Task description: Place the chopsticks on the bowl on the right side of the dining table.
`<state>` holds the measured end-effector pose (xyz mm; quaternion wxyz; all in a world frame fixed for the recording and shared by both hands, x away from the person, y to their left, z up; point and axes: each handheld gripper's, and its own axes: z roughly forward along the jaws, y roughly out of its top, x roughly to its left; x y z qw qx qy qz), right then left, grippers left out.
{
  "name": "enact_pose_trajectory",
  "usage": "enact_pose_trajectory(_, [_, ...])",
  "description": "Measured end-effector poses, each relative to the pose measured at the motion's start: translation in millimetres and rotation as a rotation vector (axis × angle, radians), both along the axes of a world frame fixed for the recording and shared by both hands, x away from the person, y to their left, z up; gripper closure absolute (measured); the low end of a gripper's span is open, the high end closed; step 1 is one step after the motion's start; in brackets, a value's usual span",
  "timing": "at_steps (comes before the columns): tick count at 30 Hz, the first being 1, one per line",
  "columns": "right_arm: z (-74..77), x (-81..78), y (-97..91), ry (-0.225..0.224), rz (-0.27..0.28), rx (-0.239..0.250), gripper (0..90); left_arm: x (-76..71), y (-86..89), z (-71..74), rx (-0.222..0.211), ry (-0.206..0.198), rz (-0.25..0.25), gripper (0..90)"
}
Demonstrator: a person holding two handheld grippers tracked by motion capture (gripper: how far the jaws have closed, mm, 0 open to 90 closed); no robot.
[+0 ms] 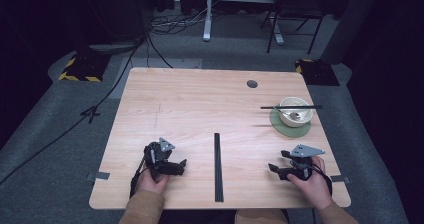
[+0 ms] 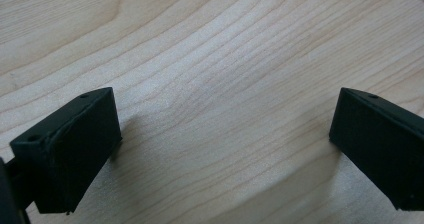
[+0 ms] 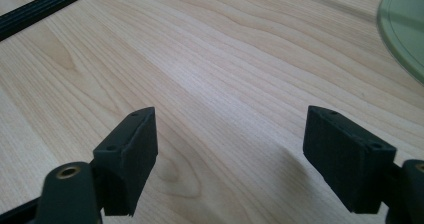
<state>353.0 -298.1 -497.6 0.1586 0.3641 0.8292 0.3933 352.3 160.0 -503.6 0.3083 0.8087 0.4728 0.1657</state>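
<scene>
Table point(image 1: 200, 99): light wood top is carrying everything; the high view is taking in all four edges plus a round grommet hole point(image 1: 252, 84) near the far edge, right of centre. Both gripper views are giving grain at close range.

Black strip point(image 1: 218, 167): long ribbed bar is lying flat, running from the near edge toward the middle of the table, between the two grippers and apart from both. The right gripper view is catching one stretch of it point(image 3: 45, 5) at its upper left corner, ribs legible there, not in the high view.

Green mat point(image 1: 290, 125): round, sitting near the right edge, beyond the right gripper. The right gripper view is showing its rim point(image 3: 402, 29) at the upper right.

Bowl point(image 1: 295, 111): white, standing on the mat; something metallic is lying inside, too small to identify.

Black stick point(image 1: 291, 107): thin, resting across the bowl's rim, roughly parallel to the far edge.

Left gripper point(image 1: 176, 168): held close to the near edge, left of the strip. Its own view point(image 2: 225, 144) is showing the jaws standing wide apart, bare wood between, low over the table.

Right gripper point(image 1: 278, 170): held near the near right corner. Its own view point(image 3: 230, 156) is showing the jaws spread, nothing between them.
</scene>
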Motion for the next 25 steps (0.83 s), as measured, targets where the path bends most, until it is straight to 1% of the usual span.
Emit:
enact_pose_trajectory(1, [-0.6, -0.9, 1.1, -0.004, -0.004, 0.002, 22.3, 0.0, 0.0, 0.0, 0.0, 0.0, 0.0, 0.3])
enact_pose_trajectory(2, [-0.9, -1.5, 1.2, -0.007, 0.002, -0.009, 22.3, 0.0, 0.0, 0.0, 0.0, 0.0, 0.0, 0.3])
enact_pose_trajectory(3, [-1.7, -2.8, 3.1, -0.003, -0.003, 0.003, 22.3, 0.0, 0.0, 0.0, 0.0, 0.0, 0.0, 0.3])
enact_pose_trajectory(5, [-3.6, -4.8, 4.9, -0.007, -0.005, 0.007, 22.3, 0.0, 0.0, 0.0, 0.0, 0.0, 0.0, 0.3])
enact_pose_trajectory(7, [-4.7, -6.2, 5.8, -0.015, -0.002, -0.013, 23.0, 0.0, 0.0, 0.0, 0.0, 0.0, 0.0, 0.3])
enact_pose_trajectory(8, [-4.5, -6.9, 6.2, -0.029, 0.0, -0.015, 23.0, 0.0, 0.0, 0.0, 0.0, 0.0, 0.0, 0.3])
enact_pose_trajectory(10, [-3.8, -8.1, 6.5, -0.049, 0.001, -0.001, 23.2, 0.0, 0.0, 0.0, 0.0, 0.0, 0.0, 0.3])
enact_pose_trajectory(11, [-3.8, -8.7, 7.1, -0.046, -0.005, 0.001, 22.9, 0.0, 0.0, 0.0, 0.0, 0.0, 0.0, 0.3])
enact_pose_trajectory(12, [-4.2, -8.5, 7.1, -0.044, -0.002, -0.017, 22.8, 0.0, 0.0, 0.0, 0.0, 0.0, 0.0, 0.3])
enact_pose_trajectory(14, [-5.4, -8.8, 8.1, -0.023, 0.009, -0.041, 22.4, 0.0, 0.0, 0.0, 0.0, 0.0, 0.0, 0.3])
enact_pose_trajectory(15, [-5.6, -8.7, 8.0, -0.017, 0.014, -0.058, 20.8, 0.0, 0.0, 0.0, 0.0, 0.0, 0.0, 0.3])
enact_pose_trajectory(17, [-6.1, -8.3, 9.0, -0.019, -0.009, -0.067, 13.3, 0.0, 0.0, -0.1, 0.0, -0.001, 0.0, 0.3])
enact_pose_trajectory(18, [-6.3, -7.2, 8.8, -0.01, -0.008, -0.072, 12.9, 0.0, 0.0, -0.1, 0.0, -0.001, 0.0, 0.3])
enact_pose_trajectory(19, [-6.4, -6.3, 8.7, 0.01, 0.003, -0.06, 12.8, 0.0, 0.0, 0.0, 0.0, 0.0, 0.0, 0.3])
enact_pose_trajectory(25, [-6.8, -5.9, 8.3, 0.01, 0.009, -0.059, 12.2, 0.0, 0.0, 0.0, 0.0, 0.0, 0.0, 0.3])
